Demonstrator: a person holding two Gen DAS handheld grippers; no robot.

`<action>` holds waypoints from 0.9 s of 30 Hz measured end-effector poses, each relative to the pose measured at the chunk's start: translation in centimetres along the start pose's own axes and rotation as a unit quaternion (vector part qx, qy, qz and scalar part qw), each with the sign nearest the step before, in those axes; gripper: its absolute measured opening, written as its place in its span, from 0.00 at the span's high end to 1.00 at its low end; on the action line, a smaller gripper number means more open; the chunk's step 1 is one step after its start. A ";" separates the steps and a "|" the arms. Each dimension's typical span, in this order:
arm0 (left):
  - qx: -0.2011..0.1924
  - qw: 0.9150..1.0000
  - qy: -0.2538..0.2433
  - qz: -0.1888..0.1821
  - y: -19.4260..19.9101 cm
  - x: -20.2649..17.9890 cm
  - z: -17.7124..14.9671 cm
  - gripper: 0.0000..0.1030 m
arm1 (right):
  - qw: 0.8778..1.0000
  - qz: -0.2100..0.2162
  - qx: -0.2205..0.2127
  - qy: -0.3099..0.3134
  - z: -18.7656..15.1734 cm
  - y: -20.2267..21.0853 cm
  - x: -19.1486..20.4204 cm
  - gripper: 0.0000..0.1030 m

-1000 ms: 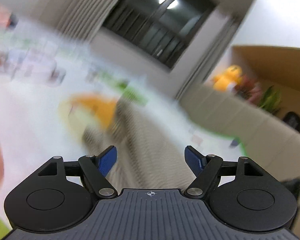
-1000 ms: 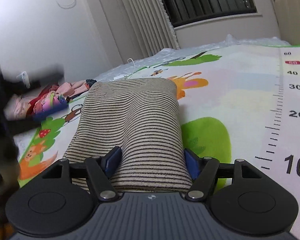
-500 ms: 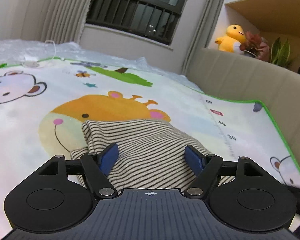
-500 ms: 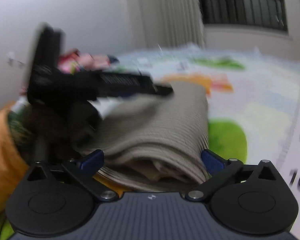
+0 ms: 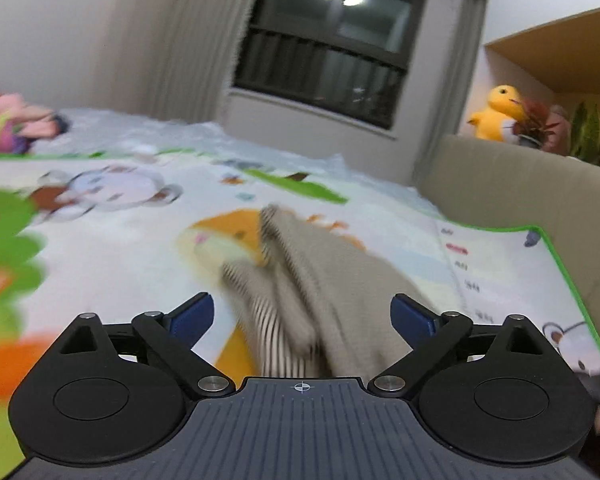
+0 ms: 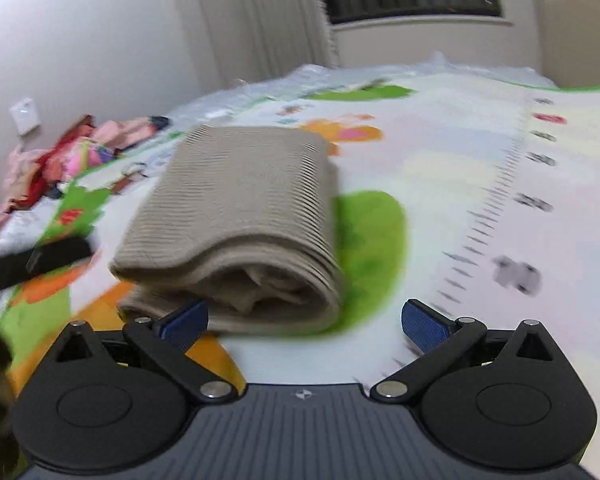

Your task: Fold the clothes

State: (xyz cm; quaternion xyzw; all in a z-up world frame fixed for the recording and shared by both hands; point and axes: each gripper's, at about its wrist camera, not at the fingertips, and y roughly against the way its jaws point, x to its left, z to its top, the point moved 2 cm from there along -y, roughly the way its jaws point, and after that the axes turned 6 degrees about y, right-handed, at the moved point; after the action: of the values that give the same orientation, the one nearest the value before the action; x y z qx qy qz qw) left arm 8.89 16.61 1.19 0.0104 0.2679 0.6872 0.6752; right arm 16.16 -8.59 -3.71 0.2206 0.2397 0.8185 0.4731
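Presently my left gripper (image 5: 302,314) and right gripper (image 6: 304,322) both stand wide, holding nothing, the folded striped garment (image 6: 236,216) lying on the play mat (image 6: 480,184); a snagging finger could undo its loose layers.

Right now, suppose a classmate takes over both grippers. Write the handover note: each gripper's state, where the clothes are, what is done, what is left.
Left gripper: open, holding nothing, striped garment just ahead between its fingers.
Right gripper: open, empty, in front of the same garment.
The garment lies folded in a compact bundle on the play mat.
A pile of pink and red clothes sits at the mat's far left edge.
Done: striped piece looks folded.
Left: probably the pile, one item at a time.
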 end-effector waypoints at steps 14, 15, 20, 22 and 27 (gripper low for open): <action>0.038 0.994 -0.067 0.083 1.9 -2.9 -8.6 0.00 | 0.997 -0.047 0.002 0.057 -4.3 3.2 -0.7 0.00; 0.037 0.994 -0.065 0.082 2.0 -2.8 -8.6 0.00 | 0.997 -0.048 0.002 0.058 -4.3 3.1 -0.6 0.00; 0.030 0.994 -0.070 0.084 1.8 -2.9 -8.8 0.00 | 0.997 -0.045 -0.001 0.055 -4.3 3.1 -0.7 0.00; 0.028 0.993 -0.072 0.084 1.8 -2.9 -9.0 0.00 | 0.997 -0.046 -0.001 0.055 -4.3 3.1 -0.6 0.00; 0.026 0.993 -0.072 0.084 1.8 -2.9 -9.0 0.00 | 0.997 -0.045 -0.002 0.055 -4.4 3.1 -0.7 0.00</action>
State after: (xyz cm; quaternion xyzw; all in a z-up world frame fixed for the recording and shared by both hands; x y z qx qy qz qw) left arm 4.12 10.79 -4.83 0.1004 0.2344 0.7319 0.6319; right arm 11.86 -11.32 -5.40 0.1634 0.2737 0.8078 0.4959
